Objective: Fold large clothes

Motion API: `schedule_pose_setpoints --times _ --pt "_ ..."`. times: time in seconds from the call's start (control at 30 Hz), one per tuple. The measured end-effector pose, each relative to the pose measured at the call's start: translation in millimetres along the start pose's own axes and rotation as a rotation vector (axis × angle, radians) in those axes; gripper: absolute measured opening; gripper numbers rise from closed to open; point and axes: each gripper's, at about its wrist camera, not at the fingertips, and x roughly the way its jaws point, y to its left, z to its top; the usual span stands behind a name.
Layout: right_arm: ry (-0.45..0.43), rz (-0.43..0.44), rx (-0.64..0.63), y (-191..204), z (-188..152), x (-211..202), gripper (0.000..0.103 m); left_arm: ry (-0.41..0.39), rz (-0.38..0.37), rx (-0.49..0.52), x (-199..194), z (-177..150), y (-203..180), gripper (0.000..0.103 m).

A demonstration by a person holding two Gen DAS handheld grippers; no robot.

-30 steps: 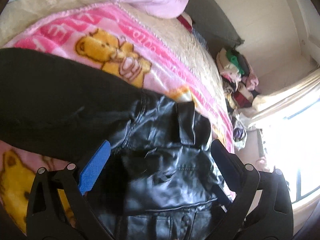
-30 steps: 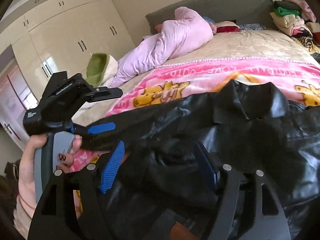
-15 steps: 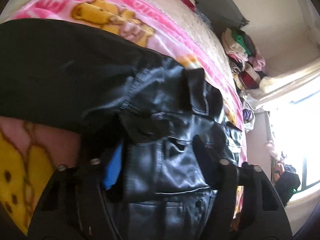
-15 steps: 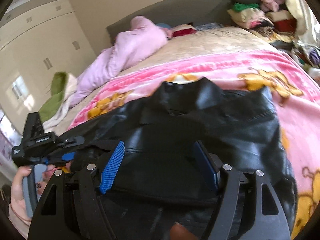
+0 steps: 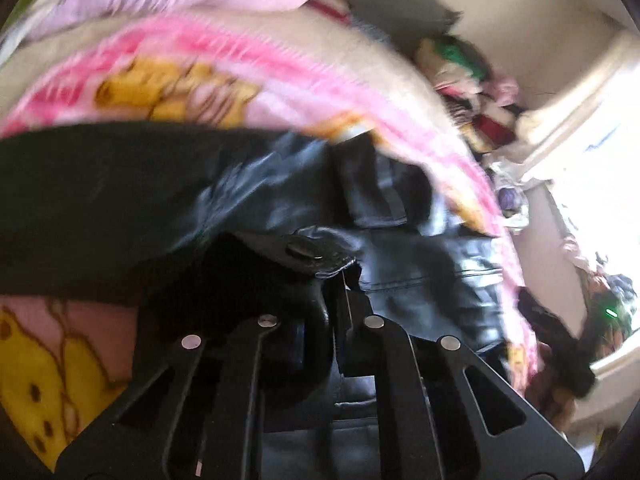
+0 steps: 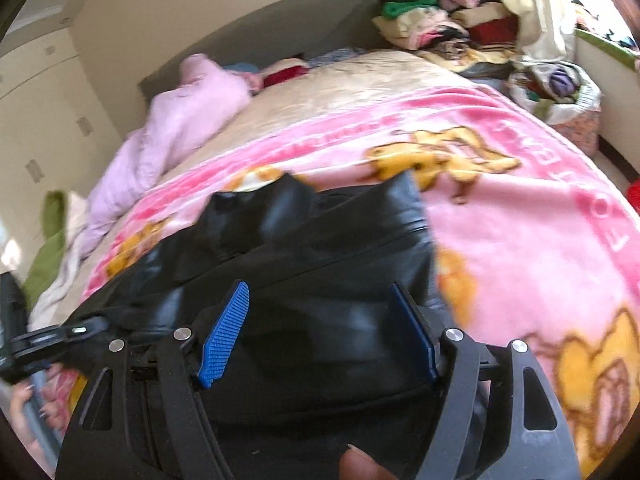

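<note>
Black jacket (image 6: 320, 248): spread on pink blanket (image 6: 520, 240) on the bed, collar at 12 o'clock in the right view.
Left gripper (image 5: 332, 300): jaws have just closed, clenched on a jacket fold by a snap tab at centre.
Right gripper (image 6: 320, 332): jaws released, blue pads (image 6: 224, 336) apart over the jacket, nothing pinched.
Clothes pile (image 6: 440, 28): 1 o'clock, beside the headboard.

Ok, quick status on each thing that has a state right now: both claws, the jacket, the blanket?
left claw: has just been closing, now shut on a fold of the black jacket
right claw: open, pads apart above the jacket, not pressing it
black jacket: lying crumpled on the bed, unfolded, collar up
pink blanket: spread flat under the jacket
</note>
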Motion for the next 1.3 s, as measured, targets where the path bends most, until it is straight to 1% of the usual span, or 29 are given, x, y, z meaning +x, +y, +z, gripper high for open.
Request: schedule_pose_setpoints --times 0.03,0.1,0.17,0.2,0.3,0.37,0.43,0.53,0.6,0.67,0.73,0.8,0.83,0.87,0.93,1.0,1.13,1.2,1.27,1.3 --pt "-0.002 -0.018 0.010 -4 2 1 0.071 -0.022 -0.007 0.022 -8 1 -7 0.004" --pt "-0.003 -0.048 0.027 -13 7 6 0.075 -0.082 -0.041 0.078 -27 7 -26 0.003" --pt "-0.003 -0.068 0.058 -23 14 13 0.085 -0.159 -0.094 0.118 -46 15 -43 0.003" --pt "0.001 -0.073 0.071 -25 16 16 0.085 -0.200 -0.107 0.154 -55 19 -53 0.003" --pt "0.012 -0.094 0.102 -34 22 28 0.085 -0.275 -0.108 0.228 -66 29 -71 0.003" --pt "0.017 -0.091 0.137 -41 23 36 0.085 -0.310 -0.122 0.244 -67 35 -74 0.003" --pt "0.017 -0.083 0.163 -47 25 42 0.085 -0.319 -0.120 0.244 -62 39 -70 0.003" --pt "0.029 -0.102 0.162 -51 26 52 0.085 -0.273 -0.076 0.217 -37 42 -55 0.004" --pt "0.057 -0.106 0.161 -53 26 61 0.085 -0.229 -0.028 0.198 -14 41 -39 0.004" --pt "0.093 -0.078 0.200 -59 24 71 0.085 -0.177 0.022 0.180 5 38 -21 0.004" --pt "0.117 -0.037 0.239 -65 21 76 0.084 -0.120 0.035 0.123 19 34 -2 0.004" --pt "0.119 -0.010 0.250 -69 18 79 0.072 -0.096 0.052 0.102 26 32 8 0.004" --pt "0.116 0.011 0.245 -68 17 79 0.045 -0.091 0.064 0.108 29 31 10 0.004" --pt "0.098 0.004 0.230 -67 16 77 0.029 -0.089 0.075 0.112 30 29 9 0.004" --pt "0.067 0.000 0.207 -66 15 72 0.020 -0.084 0.078 0.126 32 28 7 0.004" --pt "0.041 -0.009 0.193 -67 13 69 0.018 -0.076 0.091 0.139 36 25 4 0.004" --pt "0.054 -0.072 0.161 -66 11 76 0.019 -0.040 0.143 0.152 50 20 8 0.004" --pt "0.054 -0.108 0.131 -62 11 75 0.023 -0.011 0.168 0.141 57 17 15 0.005" --pt "0.062 -0.139 0.111 -60 12 72 0.034 0.004 0.169 0.121 61 15 22 0.006" --pt "0.061 -0.150 0.105 -61 12 66 0.035 0.006 0.165 0.117 61 14 24 0.007"
